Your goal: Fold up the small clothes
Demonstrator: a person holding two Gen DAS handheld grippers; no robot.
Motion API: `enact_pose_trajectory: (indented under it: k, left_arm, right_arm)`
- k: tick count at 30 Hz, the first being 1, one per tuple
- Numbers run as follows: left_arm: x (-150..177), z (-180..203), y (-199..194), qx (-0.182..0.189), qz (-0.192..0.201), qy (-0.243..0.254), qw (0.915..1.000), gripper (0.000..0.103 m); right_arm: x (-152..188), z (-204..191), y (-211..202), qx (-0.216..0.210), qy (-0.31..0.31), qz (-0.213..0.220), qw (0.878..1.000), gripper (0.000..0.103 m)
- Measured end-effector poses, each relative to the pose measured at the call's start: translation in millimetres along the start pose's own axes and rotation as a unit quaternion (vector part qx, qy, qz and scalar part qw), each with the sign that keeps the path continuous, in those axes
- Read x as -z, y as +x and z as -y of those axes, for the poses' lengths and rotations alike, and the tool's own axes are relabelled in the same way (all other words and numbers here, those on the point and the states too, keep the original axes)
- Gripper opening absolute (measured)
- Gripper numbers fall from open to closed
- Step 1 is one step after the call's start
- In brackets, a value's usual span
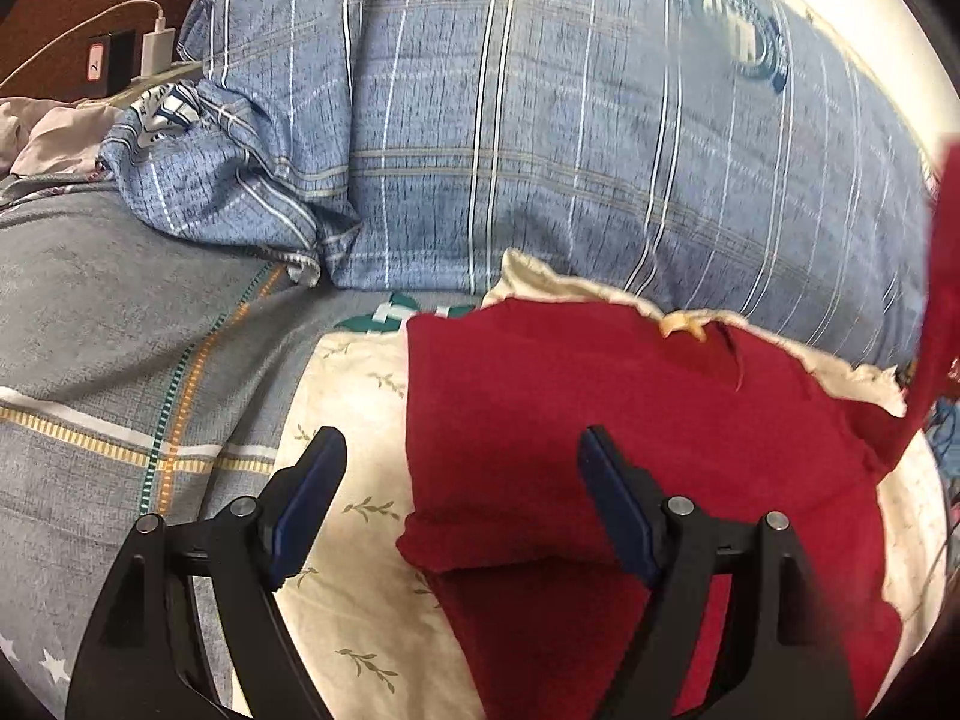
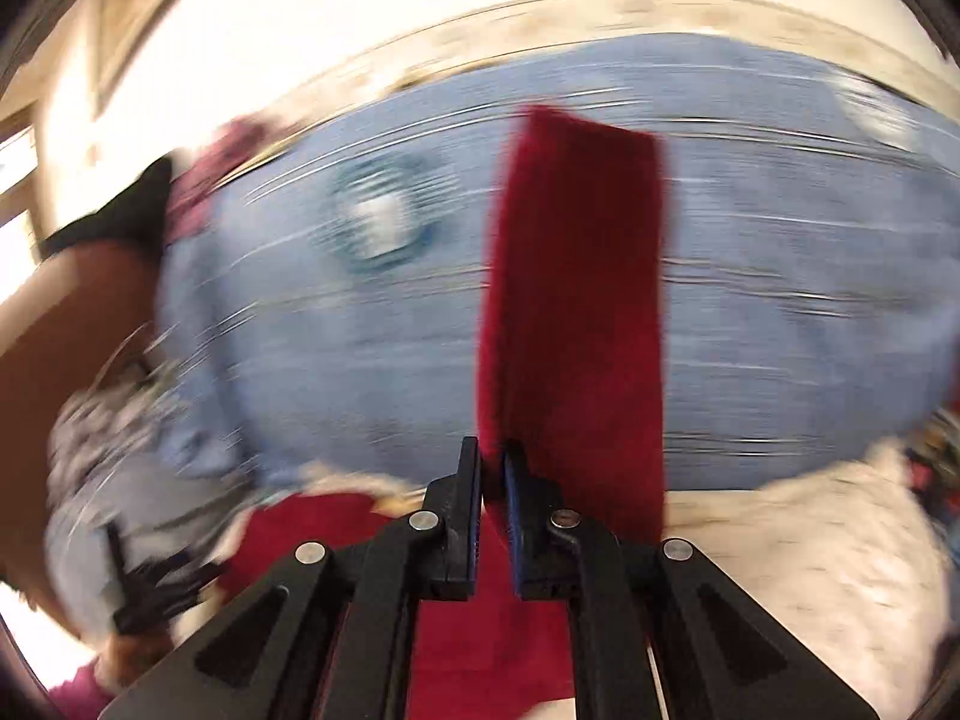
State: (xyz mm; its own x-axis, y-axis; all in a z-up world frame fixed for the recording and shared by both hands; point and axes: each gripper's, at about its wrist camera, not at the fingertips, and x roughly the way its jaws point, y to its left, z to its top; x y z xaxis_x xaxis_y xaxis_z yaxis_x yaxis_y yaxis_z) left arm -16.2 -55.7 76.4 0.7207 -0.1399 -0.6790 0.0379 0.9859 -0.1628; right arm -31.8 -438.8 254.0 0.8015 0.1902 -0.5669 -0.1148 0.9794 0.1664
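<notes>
The red garment (image 1: 630, 438) lay spread on a cream cloth with a leaf print (image 1: 354, 420), which itself rested on a bed covered by a grey sheet with orange and teal stripes (image 1: 120, 360). Behind both sat a large blue plaid pillow (image 1: 540, 138), and at the far left a white charger and cable (image 1: 157, 45) stood beside a dark block. The left claw (image 1: 462, 456) hung over the near edge of the garment with its two blue-padded fingers wide apart, one over the cream cloth and the other over the red fabric, gripping nothing. Along the right border of the left wrist view a strip of the same red fabric rose off the bed, lifted clear of the flat part. In the right wrist view, heavily blurred, the right claw (image 2: 493, 456) had its fingers drawn close together and clamped on an edge of the red garment (image 2: 576, 312), whose lifted part stood up as a tall panel in front of the blue pillow (image 2: 810, 300). More red fabric lay below that claw, with the cream cloth (image 2: 810, 540) to its right.
</notes>
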Motion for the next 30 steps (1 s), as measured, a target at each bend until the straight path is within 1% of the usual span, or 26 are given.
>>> enact_pose_trajectory:
  k: [1,3,4,5,6,7,8,9,10,11,12,14,15,16,18,19,21,23,25,27,30]
  left_arm:
    - [-1.1,-0.5,-2.4,0.005,0.006,-0.002,1.0,0.08]
    - [-3.8,-1.4,-6.5,0.012,0.02,-0.006,0.9997,0.08]
    - [-4.9,-2.0,-7.2,0.013,0.025,-0.007,0.9996,0.08]
    - [-5.7,-2.8,-6.7,0.015,0.028,-0.008,0.9995,0.081]
    - [-6.3,-4.0,-6.2,0.015,0.029,-0.008,0.9994,0.082]
    - [-6.5,-5.1,-5.8,0.014,0.028,-0.01,0.9994,0.082]
    - [-7.5,-7.3,-4.8,0.015,0.027,-0.015,0.9994,0.082]
    - [-7.8,-8.9,-4.2,0.017,0.025,-0.019,0.9994,0.082]
    - [-8.1,-11.4,-4.2,0.023,0.022,-0.027,0.9991,0.082]
    - [-8.7,-13.2,-3.9,0.03,0.019,-0.034,0.9988,0.082]
    - [-9.1,-14.2,-3.7,0.037,0.017,-0.039,0.9984,0.083]
    - [-9.8,-14.3,-2.1,0.049,0.014,-0.046,0.9976,0.084]
    - [-9.2,-12.1,-0.5,0.051,0.012,-0.045,0.9976,0.084]
    - [-8.7,-9.9,1.3,0.05,0.011,-0.041,0.9978,0.084]
    - [-6.5,-3.2,7.7,0.046,0.004,-0.029,0.9985,0.084]
    - [-5.6,-1.0,10.6,0.047,0.0,-0.025,0.9986,0.084]
    - [-4.1,5.1,19.0,0.051,-0.011,-0.016,0.9985,0.084]
    - [-2.0,9.6,26.0,0.046,-0.016,-0.007,0.9988,0.084]
    - [0.7,12.2,31.2,0.041,-0.02,0.001,0.9989,0.084]
    - [4.3,13.7,37.2,0.037,-0.029,0.005,0.9989,0.084]
    - [7.4,15.4,42.2,0.034,-0.036,0.009,0.9987,0.084]
  right_arm:
    - [6.2,-29.6,15.4,-0.03,-0.023,-0.016,0.999,0.007]
    - [25.3,-74.3,45.5,-0.061,-0.059,-0.046,0.995,0.007]
    - [33.5,-87.4,57.4,-0.068,-0.068,-0.058,0.994,0.009]
    - [49.3,-106.4,81.1,-0.084,-0.076,-0.083,0.99,0.013]
    - [64.8,-119.4,102.7,-0.094,-0.079,-0.111,0.986,0.013]
    - [82.7,-130.4,125.4,-0.098,-0.082,-0.147,0.981,0.019]
    - [95.1,-136.1,137.1,-0.098,-0.083,-0.172,0.977,0.022]
    - [105.8,-136.7,146.2,-0.097,-0.081,-0.194,0.973,0.022]
    - [115.6,-132.5,149.0,-0.095,-0.076,-0.205,0.971,0.023]
    - [119.9,-124.7,145.8,-0.092,-0.071,-0.205,0.972,0.03]
    - [123.8,-119.0,139.5,-0.086,-0.066,-0.202,0.973,0.04]
    - [124.7,-94.1,114.4,-0.064,-0.054,-0.186,0.979,0.051]
    - [123.6,-76.6,97.4,-0.039,-0.049,-0.171,0.983,0.054]
    - [120.8,-67.8,89.3,-0.024,-0.045,-0.162,0.985,0.055]
    - [119.9,-30.1,61.4,0.022,-0.019,-0.138,0.99,0.055]
    - [119.6,-16.1,54.9,0.034,-0.01,-0.133,0.991,0.055]
    - [128.3,7.8,41.9,0.071,-0.003,-0.127,0.989,0.055]
    - [138.4,23.0,42.7,0.114,-0.023,-0.143,0.983,0.054]
    - [144.7,28.9,46.0,0.117,-0.036,-0.15,0.981,0.054]
    - [145.9,23.0,53.2,0.106,-0.044,-0.147,0.982,0.054]
    - [142.8,15.2,59.9,0.104,-0.083,-0.133,0.982,0.051]
